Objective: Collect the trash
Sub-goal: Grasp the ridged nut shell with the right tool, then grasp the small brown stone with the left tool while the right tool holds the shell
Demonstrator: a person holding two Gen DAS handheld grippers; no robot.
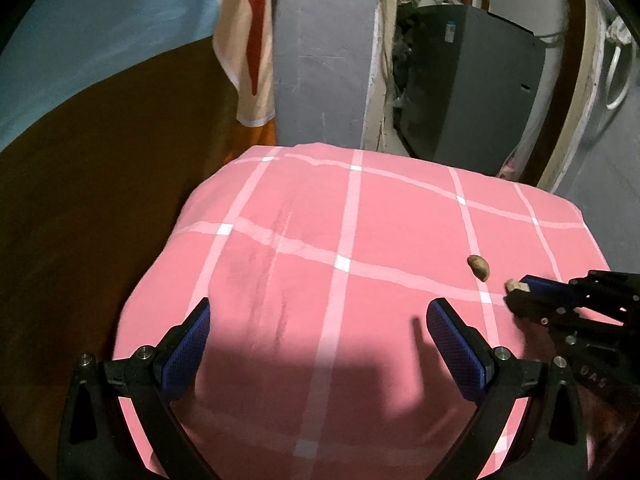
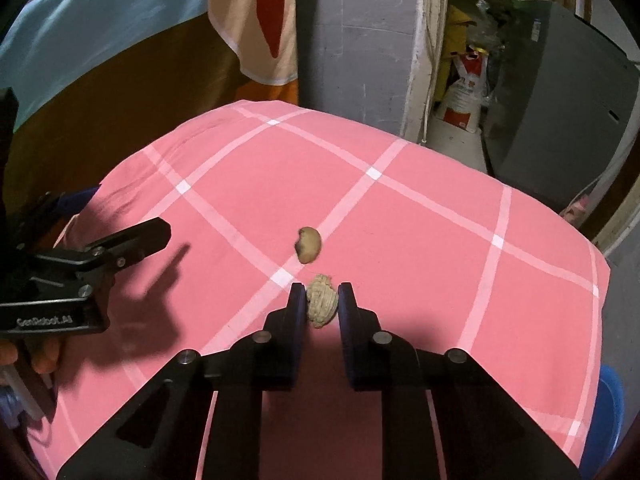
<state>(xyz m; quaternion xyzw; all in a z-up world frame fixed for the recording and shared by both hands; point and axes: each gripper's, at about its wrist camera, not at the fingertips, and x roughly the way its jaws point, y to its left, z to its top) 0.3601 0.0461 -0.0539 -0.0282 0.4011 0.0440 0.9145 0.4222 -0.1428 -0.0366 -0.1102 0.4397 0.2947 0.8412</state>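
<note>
A beige walnut-like shell (image 2: 321, 299) sits clamped between the fingers of my right gripper (image 2: 321, 300), just above the pink checked cloth (image 2: 420, 248). A second piece of trash, a smooth brown shell (image 2: 308, 244), lies on the cloth just beyond it. In the left wrist view the brown shell (image 1: 478, 267) lies at the right, and the right gripper (image 1: 520, 290) holds the beige shell (image 1: 516, 286) at its tip. My left gripper (image 1: 318, 332) is open and empty above the near part of the cloth (image 1: 320, 240).
The pink cloth covers a raised surface with rounded edges. Behind it stand a grey pillar (image 1: 324, 52), a hanging red and cream cloth (image 1: 250, 40) and a dark grey box (image 1: 472, 80). A blue container (image 2: 610, 408) shows at the lower right.
</note>
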